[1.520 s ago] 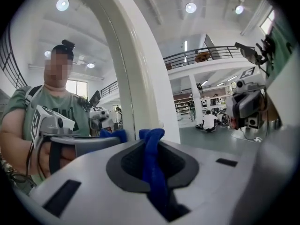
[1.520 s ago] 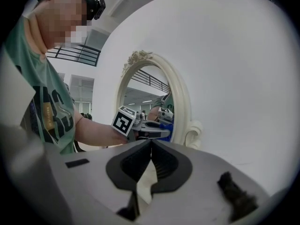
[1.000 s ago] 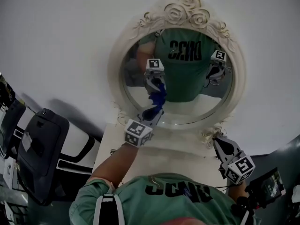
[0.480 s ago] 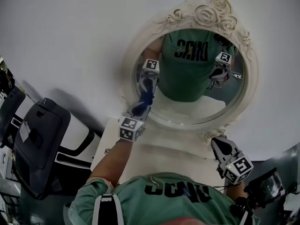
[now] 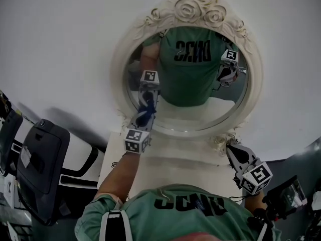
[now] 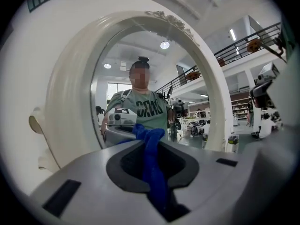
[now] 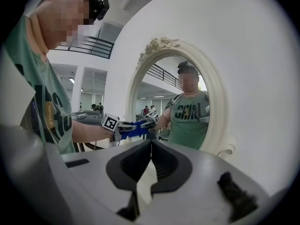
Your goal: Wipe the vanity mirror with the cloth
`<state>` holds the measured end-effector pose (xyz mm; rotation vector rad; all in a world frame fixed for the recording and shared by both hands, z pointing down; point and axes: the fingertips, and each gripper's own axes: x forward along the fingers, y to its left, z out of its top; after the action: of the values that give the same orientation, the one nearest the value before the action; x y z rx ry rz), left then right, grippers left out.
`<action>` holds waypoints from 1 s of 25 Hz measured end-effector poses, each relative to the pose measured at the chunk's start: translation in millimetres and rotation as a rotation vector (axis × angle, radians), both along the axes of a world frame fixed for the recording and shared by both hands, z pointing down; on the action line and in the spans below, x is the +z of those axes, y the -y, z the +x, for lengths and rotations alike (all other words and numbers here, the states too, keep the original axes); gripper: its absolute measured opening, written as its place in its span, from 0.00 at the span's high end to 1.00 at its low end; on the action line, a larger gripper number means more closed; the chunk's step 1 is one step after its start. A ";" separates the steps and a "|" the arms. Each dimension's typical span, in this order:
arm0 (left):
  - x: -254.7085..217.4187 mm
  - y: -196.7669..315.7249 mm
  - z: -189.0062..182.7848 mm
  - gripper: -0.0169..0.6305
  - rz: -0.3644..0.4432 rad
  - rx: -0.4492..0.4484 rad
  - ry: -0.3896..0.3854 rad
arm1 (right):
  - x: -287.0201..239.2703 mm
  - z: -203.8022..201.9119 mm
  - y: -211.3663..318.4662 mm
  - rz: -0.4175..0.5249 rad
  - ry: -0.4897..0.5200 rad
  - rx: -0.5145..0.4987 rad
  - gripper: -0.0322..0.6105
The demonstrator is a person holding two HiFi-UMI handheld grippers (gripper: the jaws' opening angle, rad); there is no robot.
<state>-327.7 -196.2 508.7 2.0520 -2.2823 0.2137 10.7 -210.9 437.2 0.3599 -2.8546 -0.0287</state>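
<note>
Most of the job looks left, I'd guess. The cloth (image 5: 145, 115) is on the glass at the lower left of the mirror (image 5: 198, 117), and I can't tell which areas are already clean. My left gripper (image 5: 146, 109) is clamped tight on the cloth, with the bunch poking past the tips onto the glass. My right gripper (image 5: 233, 149) is closed and empty near the frame's lower right, well apart from the cloth.

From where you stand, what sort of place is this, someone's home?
Probably not a home: more likely a large lab or showroom hall. The vanity mirror sits against a plain white wall, and its glass reflects a railed upper gallery, round ceiling lights and machines on stands.
</note>
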 end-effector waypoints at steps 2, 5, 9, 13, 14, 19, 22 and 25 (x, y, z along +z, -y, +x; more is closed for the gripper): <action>3.5 8.9 17.2 0.88 -0.016 0.037 0.014 | 0.6 0.3 0.0 -0.002 0.002 -0.001 0.93; 6.7 29.4 55.1 0.88 -0.025 0.118 0.047 | -0.2 1.2 -1.5 -0.001 0.006 -0.005 0.93; 5.4 61.9 113.0 0.88 -0.031 0.242 0.085 | 4.9 13.9 4.1 -0.017 0.010 0.019 0.93; 8.3 102.1 182.8 0.88 -0.070 0.394 0.144 | 13.2 30.9 13.4 -0.029 0.027 0.053 0.93; 10.0 112.2 199.8 0.88 -0.079 0.430 0.160 | 15.4 35.1 15.5 -0.031 0.033 0.061 0.93; 23.6 148.3 266.3 0.88 -0.130 0.547 0.230 | 20.3 57.1 24.9 -0.046 0.053 0.111 0.93; 26.5 161.9 292.9 0.88 -0.143 0.573 0.220 | 23.3 68.5 29.9 -0.056 0.061 0.134 0.93; 26.0 165.7 295.2 0.90 -0.135 0.568 0.194 | 26.4 71.5 31.3 -0.062 0.066 0.139 0.93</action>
<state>-32.5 -361.9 534.7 2.6443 -1.6461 0.5963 82.2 -242.2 463.6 0.5551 -2.8792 0.1003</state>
